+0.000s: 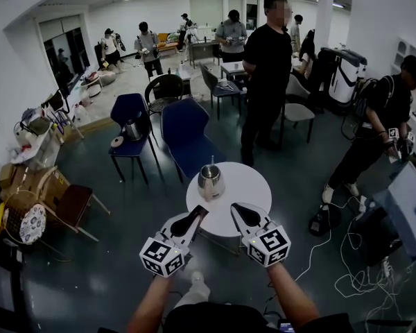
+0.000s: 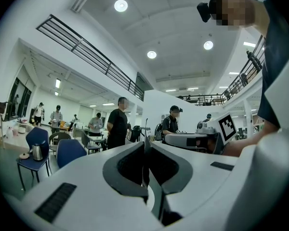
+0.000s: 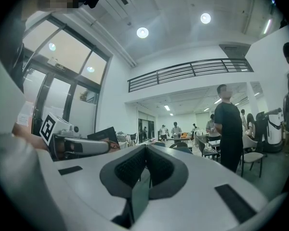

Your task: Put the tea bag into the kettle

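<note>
Kettle [image 1: 211,181] stands just beyond left gripper [image 1: 202,211], right gripper [image 1: 234,207] — untouched.

A small metal kettle [image 1: 211,182] stands upright on a round white table [image 1: 248,186], its polished, silvery body catching the room's light. The body is squat and rounded, wider toward the base and narrowing at the top. A thin, straight stem rises vertically from its top. In the head view the kettle sits on the table's left half, toward the far edge, with bare white tabletop to its right and in front of it. Whether its lid is on cannot be told.
</note>
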Available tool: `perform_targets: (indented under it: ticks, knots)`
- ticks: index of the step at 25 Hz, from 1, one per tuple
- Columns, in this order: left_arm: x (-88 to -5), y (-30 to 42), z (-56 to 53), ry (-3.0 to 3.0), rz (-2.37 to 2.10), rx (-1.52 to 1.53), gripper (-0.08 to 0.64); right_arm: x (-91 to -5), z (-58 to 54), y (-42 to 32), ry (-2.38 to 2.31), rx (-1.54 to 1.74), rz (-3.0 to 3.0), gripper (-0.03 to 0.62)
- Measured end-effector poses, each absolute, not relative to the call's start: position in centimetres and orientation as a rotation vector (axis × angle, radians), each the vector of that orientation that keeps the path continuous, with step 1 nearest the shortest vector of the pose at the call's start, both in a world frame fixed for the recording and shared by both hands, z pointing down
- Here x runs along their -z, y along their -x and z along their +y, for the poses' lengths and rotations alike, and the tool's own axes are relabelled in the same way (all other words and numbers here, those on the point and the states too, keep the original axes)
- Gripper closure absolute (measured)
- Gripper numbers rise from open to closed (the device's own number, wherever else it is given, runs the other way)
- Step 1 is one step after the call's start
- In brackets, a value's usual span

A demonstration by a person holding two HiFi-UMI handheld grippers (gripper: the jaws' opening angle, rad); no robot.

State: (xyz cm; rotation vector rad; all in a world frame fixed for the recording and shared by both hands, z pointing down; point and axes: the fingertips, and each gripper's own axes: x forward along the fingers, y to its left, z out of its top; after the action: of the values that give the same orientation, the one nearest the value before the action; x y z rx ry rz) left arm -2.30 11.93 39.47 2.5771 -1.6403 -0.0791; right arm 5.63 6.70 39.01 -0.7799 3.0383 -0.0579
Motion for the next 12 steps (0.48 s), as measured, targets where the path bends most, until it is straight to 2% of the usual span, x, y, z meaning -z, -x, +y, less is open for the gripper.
perform_targets:
  ticks: [12]
  knots:
    - [-39.4,6.4,4.2,-2.575,-1.623,0.09,0.537,-39.1,-0.8,-1.6,0.798,0.066,3.054,0.575]
